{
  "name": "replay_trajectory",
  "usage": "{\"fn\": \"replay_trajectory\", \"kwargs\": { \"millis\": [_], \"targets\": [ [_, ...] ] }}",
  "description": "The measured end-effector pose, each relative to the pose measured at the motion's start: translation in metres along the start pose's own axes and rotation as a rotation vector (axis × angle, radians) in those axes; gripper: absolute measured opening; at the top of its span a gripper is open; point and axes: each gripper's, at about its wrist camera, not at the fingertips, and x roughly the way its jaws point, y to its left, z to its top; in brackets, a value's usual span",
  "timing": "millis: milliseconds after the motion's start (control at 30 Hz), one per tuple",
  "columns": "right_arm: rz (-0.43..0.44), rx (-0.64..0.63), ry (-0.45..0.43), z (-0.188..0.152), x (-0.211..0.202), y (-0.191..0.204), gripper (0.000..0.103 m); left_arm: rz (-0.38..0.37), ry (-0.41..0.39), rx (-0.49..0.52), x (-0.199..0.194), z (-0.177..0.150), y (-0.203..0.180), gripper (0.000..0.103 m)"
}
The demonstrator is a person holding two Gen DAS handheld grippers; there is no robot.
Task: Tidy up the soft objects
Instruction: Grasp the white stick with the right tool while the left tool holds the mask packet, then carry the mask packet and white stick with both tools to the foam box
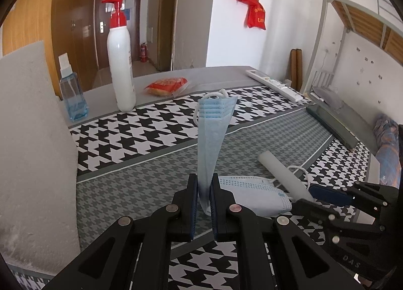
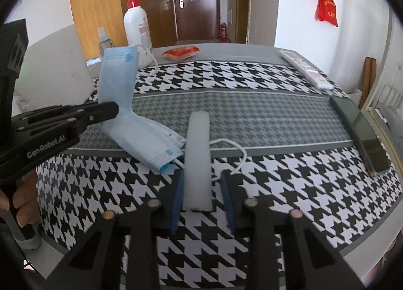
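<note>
A blue face mask is pinched in my left gripper; one half stands up from the jaws, the other half lies flat on the cloth. In the right wrist view the mask bends at the left gripper's tip. My right gripper is open, its blue pads on either side of a white foam strip that lies over the mask's ear loop. The strip also shows in the left wrist view.
A white foam block stands at the left. A pump bottle, a spray bottle and a red snack pack stand at the back. A remote and a dark phone lie at the right on the houndstooth cloth.
</note>
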Motion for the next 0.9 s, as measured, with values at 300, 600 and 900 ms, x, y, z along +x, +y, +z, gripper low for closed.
{"fn": "replay_trajectory", "kwargs": {
  "millis": [300, 600, 900],
  "targets": [
    [0.02, 0.033, -0.027, -0.001, -0.015, -0.003, 0.021, 0.009, -0.019, 0.007, -0.004, -0.001, -0.002, 0.01],
    [0.027, 0.072, -0.077, 0.003, -0.039, -0.011, 0.021, 0.013, -0.042, 0.017, -0.01, -0.002, -0.004, 0.01],
    [0.034, 0.087, -0.13, 0.005, -0.056, -0.011, 0.021, 0.003, -0.064, 0.023, -0.016, 0.0, -0.008, 0.01]
  ]
}}
